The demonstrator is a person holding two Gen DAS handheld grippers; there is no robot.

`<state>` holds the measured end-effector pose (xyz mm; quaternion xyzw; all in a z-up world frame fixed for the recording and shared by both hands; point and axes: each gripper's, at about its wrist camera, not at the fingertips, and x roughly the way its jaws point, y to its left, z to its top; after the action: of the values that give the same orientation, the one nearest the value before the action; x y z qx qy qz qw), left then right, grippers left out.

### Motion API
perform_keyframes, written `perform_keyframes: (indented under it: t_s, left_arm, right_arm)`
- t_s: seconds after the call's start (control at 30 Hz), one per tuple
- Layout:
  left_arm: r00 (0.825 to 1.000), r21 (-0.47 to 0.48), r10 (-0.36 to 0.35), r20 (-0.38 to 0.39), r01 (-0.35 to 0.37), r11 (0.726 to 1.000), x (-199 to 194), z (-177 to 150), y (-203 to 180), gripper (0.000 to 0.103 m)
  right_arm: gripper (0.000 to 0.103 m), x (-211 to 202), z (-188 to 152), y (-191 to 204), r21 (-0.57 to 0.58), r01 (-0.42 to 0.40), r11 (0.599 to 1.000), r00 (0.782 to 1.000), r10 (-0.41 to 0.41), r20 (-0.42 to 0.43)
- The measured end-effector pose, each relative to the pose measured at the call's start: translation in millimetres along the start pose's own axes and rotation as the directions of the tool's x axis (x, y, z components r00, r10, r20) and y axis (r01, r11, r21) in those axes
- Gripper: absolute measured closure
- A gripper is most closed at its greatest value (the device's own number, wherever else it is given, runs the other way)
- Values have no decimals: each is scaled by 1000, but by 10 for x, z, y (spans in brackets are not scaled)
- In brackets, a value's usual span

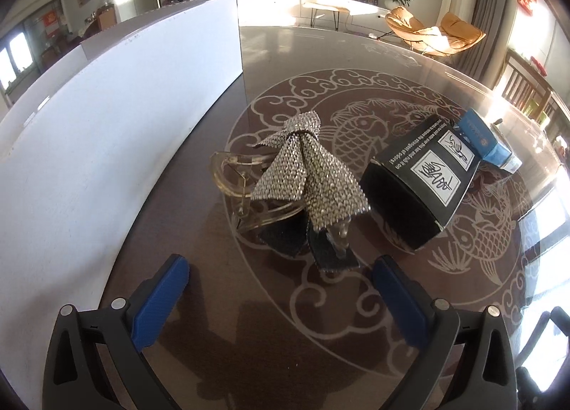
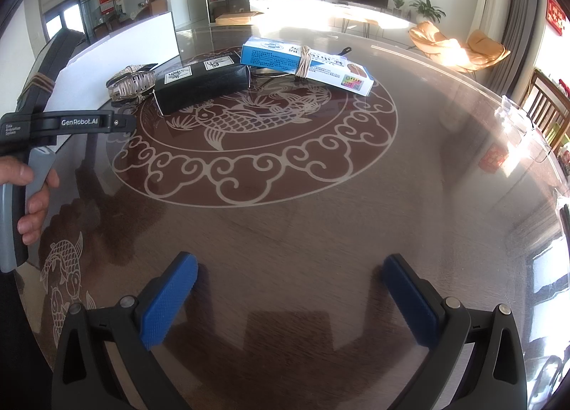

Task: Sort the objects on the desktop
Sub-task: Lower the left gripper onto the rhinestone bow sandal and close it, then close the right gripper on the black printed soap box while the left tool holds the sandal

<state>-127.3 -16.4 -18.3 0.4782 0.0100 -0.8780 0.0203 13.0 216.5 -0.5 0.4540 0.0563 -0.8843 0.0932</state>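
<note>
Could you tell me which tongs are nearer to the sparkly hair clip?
Left. The left tongs sit open right before the hair clip; the right tongs hang open far back across the table.

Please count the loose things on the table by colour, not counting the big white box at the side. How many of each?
Silver: 1, the sparkly hair clip
Black: 1, the black carton
Blue and white: 1, the blue box with a rubber band around it
Total: 3

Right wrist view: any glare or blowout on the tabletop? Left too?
Right wrist: sun washes out the far and right edge of the glass tabletop; blue box still legible. Left wrist: blowout at right rim, hard shadows under the rhinestone hair clip; fisheye bends the white box.
</note>
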Motion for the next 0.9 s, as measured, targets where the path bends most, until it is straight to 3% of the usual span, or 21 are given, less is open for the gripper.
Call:
perform_keyframes:
  t_s: [0.23,0.27,0.33,0.37,0.4,0.6,0.9]
  left_arm:
    - [1000,-21,7,3,-7,1000,211,332,106,0]
    - [1000,-23,1,19,-1,1000,206,346,120,4]
    - [998,-9,7,61,-6,1000,157,353,133,42]
    - [997,-3,-7,73,8,1000,126,343,140,52]
    - [997,-1,-19,76,19,1000,105,328,149,55]
    - [993,45,-55,102,51,998,-131,-46,155,55]
    - [992,40,-76,104,72,997,-485,-610,240,55]
  right_arm:
    - [0,1,0,4,1,0,1000,1000,0,0]
    - [0,1,0,5,1,0,1000,1000,0,0]
    - [0,1,0,3,1,0,1000,1000,0,0]
    - [0,1,0,3,1,0,1000,1000,0,0]
    - [0,1,1,3,1,0,1000,1000,0,0]
    - [0,2,3,2,1,0,1000,1000,0,0]
    - [0,3,4,1,1,0,1000,1000,0,0]
